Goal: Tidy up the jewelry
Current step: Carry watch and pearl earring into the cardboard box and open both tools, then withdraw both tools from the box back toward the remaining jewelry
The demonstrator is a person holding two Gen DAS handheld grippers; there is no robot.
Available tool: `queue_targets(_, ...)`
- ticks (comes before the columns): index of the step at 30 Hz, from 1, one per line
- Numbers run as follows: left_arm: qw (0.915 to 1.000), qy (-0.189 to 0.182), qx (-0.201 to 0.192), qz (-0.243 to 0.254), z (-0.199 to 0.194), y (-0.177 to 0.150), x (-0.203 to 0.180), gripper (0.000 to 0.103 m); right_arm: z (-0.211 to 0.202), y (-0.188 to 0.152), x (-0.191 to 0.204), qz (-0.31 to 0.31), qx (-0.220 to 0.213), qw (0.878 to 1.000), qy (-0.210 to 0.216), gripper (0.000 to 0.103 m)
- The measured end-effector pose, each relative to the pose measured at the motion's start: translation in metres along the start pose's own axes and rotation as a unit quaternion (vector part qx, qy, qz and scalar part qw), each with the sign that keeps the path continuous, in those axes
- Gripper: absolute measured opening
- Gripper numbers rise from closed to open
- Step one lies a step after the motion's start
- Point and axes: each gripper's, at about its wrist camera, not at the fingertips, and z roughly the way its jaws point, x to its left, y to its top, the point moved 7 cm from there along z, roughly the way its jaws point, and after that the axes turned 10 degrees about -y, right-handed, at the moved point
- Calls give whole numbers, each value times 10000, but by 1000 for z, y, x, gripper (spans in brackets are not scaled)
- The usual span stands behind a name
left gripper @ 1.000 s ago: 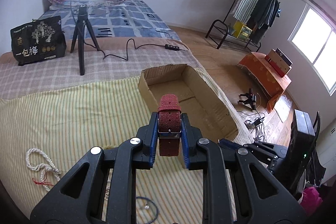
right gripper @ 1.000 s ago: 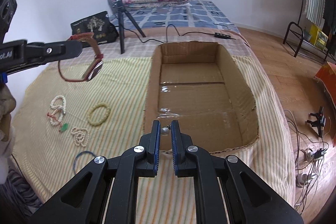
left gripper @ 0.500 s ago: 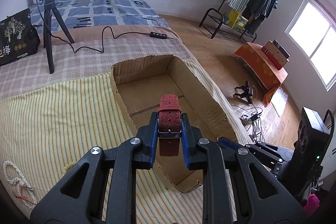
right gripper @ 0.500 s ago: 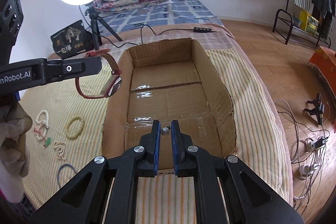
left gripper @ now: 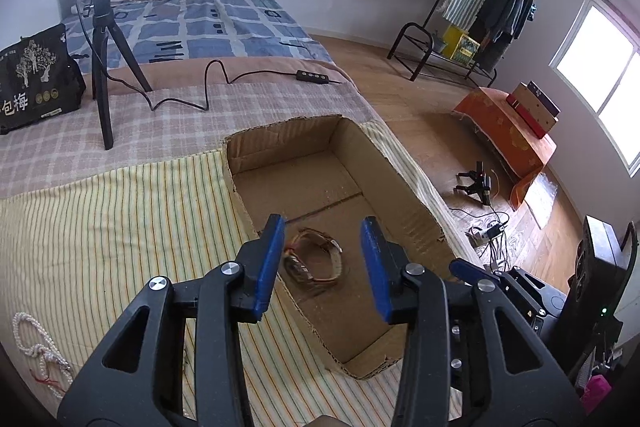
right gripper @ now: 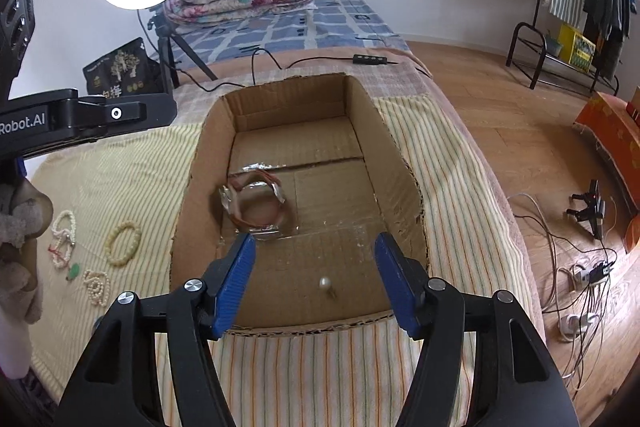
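An open cardboard box (left gripper: 404,187) (right gripper: 400,163) sits on the striped bedcover. A red-strapped watch (left gripper: 314,261) (right gripper: 256,203) lies on the box floor. A small pearl earring (right gripper: 325,283) lies near the box's front wall. My left gripper (left gripper: 322,259) is open and empty, above the box's left edge over the watch. My right gripper (right gripper: 314,275) is open and empty above the box's front wall, over the pearl. Pearl strands (right gripper: 64,227) (left gripper: 36,351), a yellow bead bracelet (right gripper: 123,242) and a small pearl bracelet (right gripper: 96,285) lie on the cover left of the box.
A ring light on a tripod (left gripper: 100,67) (right gripper: 160,39), its cable (left gripper: 208,83) and a black bag (left gripper: 36,79) stand on the bed behind the box. The bed edge drops to a wooden floor with cables (right gripper: 580,267) on the right.
Both grippers have opened. The watch has dropped from the left gripper into the box. The pearl earring has dropped from the right gripper onto the box floor.
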Motion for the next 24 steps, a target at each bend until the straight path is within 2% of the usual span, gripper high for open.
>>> queue_targets(12, 9994, 216, -220, 163, -42, 3, 10, 40, -16, 5, 9, -9, -136, 9999, -28, 61)
queue_targets(24, 9964, 573, -610, 151, -115, 3, 46, 40, -48, 18, 42, -124, -443, 9989, 87, 61)
